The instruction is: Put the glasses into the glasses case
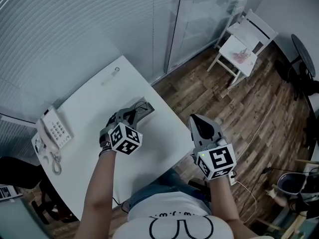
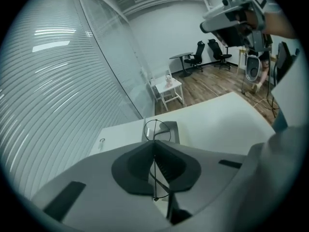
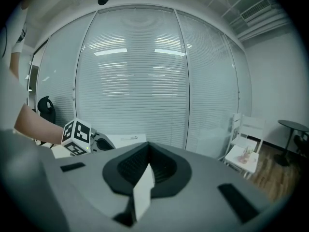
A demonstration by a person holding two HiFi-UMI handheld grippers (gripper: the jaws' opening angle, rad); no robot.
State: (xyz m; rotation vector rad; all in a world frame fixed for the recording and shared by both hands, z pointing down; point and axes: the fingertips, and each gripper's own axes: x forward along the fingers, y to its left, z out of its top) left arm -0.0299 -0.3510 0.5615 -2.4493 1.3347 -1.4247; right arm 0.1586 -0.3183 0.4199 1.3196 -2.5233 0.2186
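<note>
Thin wire-framed glasses (image 2: 157, 129) are pinched edge-on in my left gripper (image 2: 154, 142), which is shut on them; one round lens sticks out past the fingertips. Right beyond the lens lies the grey glasses case (image 2: 173, 129) on the white table. In the head view the left gripper (image 1: 131, 114) hangs over the table's far-right part, just short of the case (image 1: 145, 105). My right gripper (image 1: 196, 119) hovers off the table's right edge over the floor, jaws together. In its own view the right gripper (image 3: 148, 146) faces the window blinds, with a pale sliver low between its pads.
A white desk phone (image 1: 55, 128) sits at the left end of the table (image 1: 84, 108), and a small ring-shaped item (image 1: 116, 69) at the far corner. A white chair (image 1: 244, 44) stands on the wooden floor beyond. Window blinds run along the table's far side.
</note>
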